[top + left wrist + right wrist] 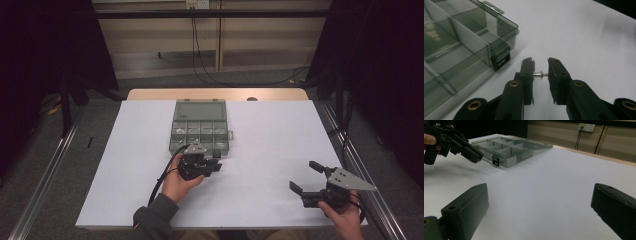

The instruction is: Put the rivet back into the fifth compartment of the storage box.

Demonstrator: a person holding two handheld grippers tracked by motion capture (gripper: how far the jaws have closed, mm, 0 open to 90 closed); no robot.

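My left gripper pinches a small metal rivet end to end, just beside the organizer box's black latch. Thin hold; I judge a bump there could flick it loose. Right gripper spread, idle.

My black left gripper pinches a silvery rivet beside the smoky grey-green clear box, with its black latch, on white table.
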